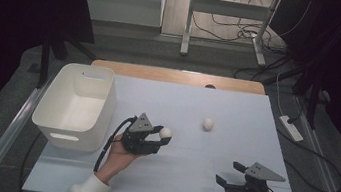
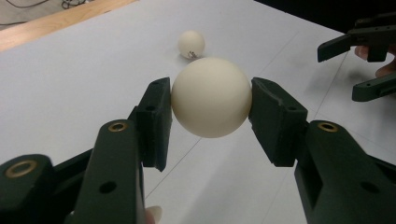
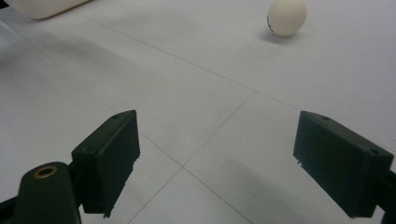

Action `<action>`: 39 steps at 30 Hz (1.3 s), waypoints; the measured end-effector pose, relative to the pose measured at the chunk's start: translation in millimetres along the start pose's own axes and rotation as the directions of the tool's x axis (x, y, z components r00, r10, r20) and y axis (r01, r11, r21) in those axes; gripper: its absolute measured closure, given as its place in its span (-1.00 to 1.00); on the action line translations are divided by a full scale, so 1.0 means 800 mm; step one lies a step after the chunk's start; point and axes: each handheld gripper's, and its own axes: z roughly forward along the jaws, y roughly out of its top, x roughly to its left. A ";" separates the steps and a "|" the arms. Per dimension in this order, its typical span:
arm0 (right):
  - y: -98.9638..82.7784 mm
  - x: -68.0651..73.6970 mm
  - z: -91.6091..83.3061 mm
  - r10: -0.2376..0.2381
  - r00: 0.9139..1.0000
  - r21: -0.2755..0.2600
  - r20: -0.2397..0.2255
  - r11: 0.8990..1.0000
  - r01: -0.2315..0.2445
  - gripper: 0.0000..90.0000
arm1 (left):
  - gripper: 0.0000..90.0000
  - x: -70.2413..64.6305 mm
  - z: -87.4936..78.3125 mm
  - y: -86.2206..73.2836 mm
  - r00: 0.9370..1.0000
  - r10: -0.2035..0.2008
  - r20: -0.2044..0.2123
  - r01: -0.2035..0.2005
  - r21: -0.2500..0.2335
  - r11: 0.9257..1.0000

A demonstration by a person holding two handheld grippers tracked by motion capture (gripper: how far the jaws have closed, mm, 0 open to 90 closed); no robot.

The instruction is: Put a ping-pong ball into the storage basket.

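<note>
left gripper (image 1: 164, 136) clamps a white ball (image 1: 166, 133), just right of the white bin (image 1: 76, 105); bin lies leftward. right gripper (image 1: 228, 174) gapes, empty, farther off.

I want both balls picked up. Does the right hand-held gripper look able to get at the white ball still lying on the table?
Probably yes. The right hand-held gripper is open and empty, and only bare white tabletop lies between it and the loose ball.
</note>
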 end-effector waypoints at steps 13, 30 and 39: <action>0.000 0.000 0.000 -0.003 1.000 0.001 0.003 1.000 0.003 -0.68 | 0.13 0.001 -0.022 0.009 1.000 0.003 -0.004 -0.003 -0.055 0.998; 0.000 0.000 0.000 -0.004 1.000 0.001 0.004 1.000 0.004 -0.68 | 0.13 0.000 -0.046 0.018 1.000 0.010 -0.019 -0.012 -0.112 0.994; 0.000 0.000 0.000 -0.004 1.000 0.002 0.005 1.000 0.004 -0.68 | 0.13 0.000 -0.056 0.021 1.000 0.013 -0.026 -0.016 -0.133 0.991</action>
